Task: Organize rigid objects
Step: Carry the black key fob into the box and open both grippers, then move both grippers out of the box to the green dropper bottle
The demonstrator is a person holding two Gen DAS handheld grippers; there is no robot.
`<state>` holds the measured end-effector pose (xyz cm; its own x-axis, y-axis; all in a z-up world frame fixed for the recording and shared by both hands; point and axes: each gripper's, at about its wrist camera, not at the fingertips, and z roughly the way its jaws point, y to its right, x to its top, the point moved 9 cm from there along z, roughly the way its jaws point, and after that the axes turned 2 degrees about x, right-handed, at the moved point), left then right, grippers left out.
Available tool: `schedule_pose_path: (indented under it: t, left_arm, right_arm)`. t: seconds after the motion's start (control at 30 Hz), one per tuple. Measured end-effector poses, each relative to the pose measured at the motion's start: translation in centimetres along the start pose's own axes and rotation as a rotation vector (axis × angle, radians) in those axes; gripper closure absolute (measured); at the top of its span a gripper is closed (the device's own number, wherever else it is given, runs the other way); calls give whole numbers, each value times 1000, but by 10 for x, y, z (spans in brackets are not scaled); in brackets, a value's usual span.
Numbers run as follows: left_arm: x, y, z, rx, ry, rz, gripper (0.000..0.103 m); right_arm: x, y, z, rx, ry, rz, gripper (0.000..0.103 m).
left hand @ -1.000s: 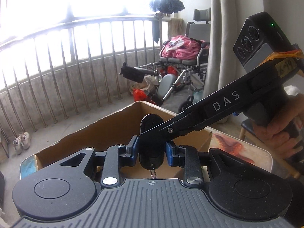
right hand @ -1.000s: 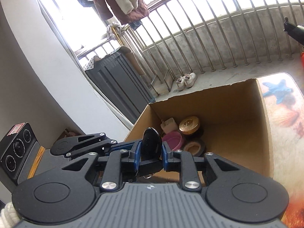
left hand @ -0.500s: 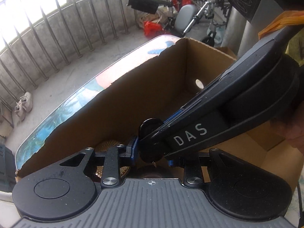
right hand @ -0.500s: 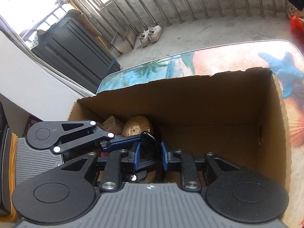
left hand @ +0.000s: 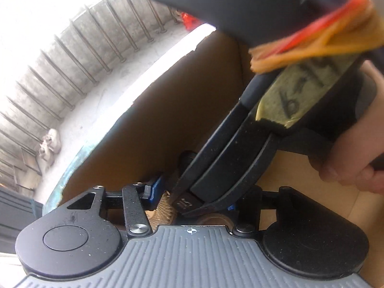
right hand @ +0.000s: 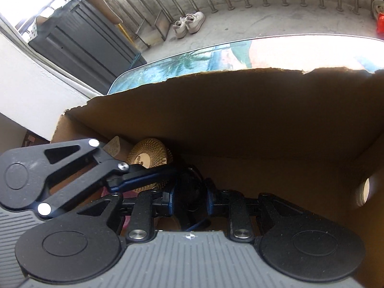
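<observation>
Both grippers reaching down inside the cardboard box [right hand: 264, 129].

My right gripper [right hand: 189, 199] is holding its jaws a little apart around a black object [right hand: 192, 187], dark and hard to read; whether they are pinching it I cannot tell. My left gripper [left hand: 194, 192] is mostly hidden behind the right one's body, jaws' state unclear. A gold woven disc [right hand: 147, 156] is lying near the box's far-left corner. The box is sitting on the patterned surface [right hand: 192, 57].

Both tools [right hand: 189, 198] inside cardboard box [right hand: 240, 120]
</observation>
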<state>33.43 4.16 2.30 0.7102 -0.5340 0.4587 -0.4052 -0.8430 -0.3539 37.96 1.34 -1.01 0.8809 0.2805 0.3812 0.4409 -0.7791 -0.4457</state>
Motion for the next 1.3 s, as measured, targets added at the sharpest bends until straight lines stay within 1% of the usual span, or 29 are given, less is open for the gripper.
schedule_pose_path:
  t: [0.03,0.07,0.1,0.13,0.17,0.2,0.23,0.27,0.33,0.37,0.4,0.5,0.57,0.63,0.67,0.73,0.8,0.9,0.93,0.97,1.03,1.1,1.2,1.23,1.3]
  left_arm:
    - [-1,-2,-4,19,8,23,47]
    - [-2,-4,-9,26,12,33,47]
    - [-3,-5,-12,28,13,34,47]
    - [-5,-7,-15,25,13,36,47]
    - [-8,-8,-19,23,15,34,47]
    - [-9,-10,-21,22,19,30,47]
    - [-12,-12,-25,19,22,24,47]
    - [-14,-13,-28,16,27,16,46]
    - [-18,-17,-32,10,32,-2,47]
    - [-20,-19,-35,9,36,-11,47]
    - [-22,-20,-37,7,38,-13,47]
    - [-27,-22,-44,4,41,-16,47]
    - [-31,-23,-51,9,49,-13,47]
    - [-30,-22,-56,15,54,-12,47]
    - [-26,-15,-57,20,60,-12,47]
    - [-23,-16,-67,28,83,-20,47]
    - [-22,-16,-83,27,114,-40,47]
    - [-25,-9,-119,5,204,-98,46]
    - [-28,-8,-132,-5,243,-121,46]
    - [-27,-16,-141,-22,301,-154,45]
    - [-44,-11,-168,-43,374,-209,41]
    - [-63,3,-188,-91,435,-263,41]
    - [-83,29,-197,-184,504,-346,39]
    - [-90,37,-199,-185,530,-358,36]
    - [-103,52,-199,-139,594,-371,34]
  right_arm:
    - [0,0,0,-10,3,-4,67]
    - [0,1,-2,-12,11,3,56]
    - [0,3,-5,-19,17,8,50]
    - [1,4,-8,-24,30,8,41]
    - [1,5,-12,-20,39,6,40]
    - [1,8,-15,-13,44,15,40]
    - [1,10,-17,-5,52,29,43]
    - [-1,13,-19,7,52,47,50]
    - [-5,18,-17,16,40,74,57]
    - [-6,20,-17,7,45,72,65]
    - [-7,21,-17,5,57,72,67]
    - [-4,25,-14,48,77,110,67]
    - [-3,25,-13,75,74,117,68]
    - [-4,26,-16,62,75,103,67]
    - [-2,21,-15,55,80,87,67]
    - [-1,18,-25,49,112,60,67]
    - [1,14,-37,66,151,50,66]
    - [1,11,-65,55,198,45,65]
    - [-3,9,-78,55,214,35,65]
    - [-4,5,-92,62,232,18,65]
    - [-6,-7,-116,71,272,-17,65]
    - [-12,-18,-139,75,301,-64,65]
    - [-36,-31,-169,66,308,-106,65]
    - [-45,-35,-179,64,313,-107,65]
    - [-64,-42,-199,67,357,-97,60]
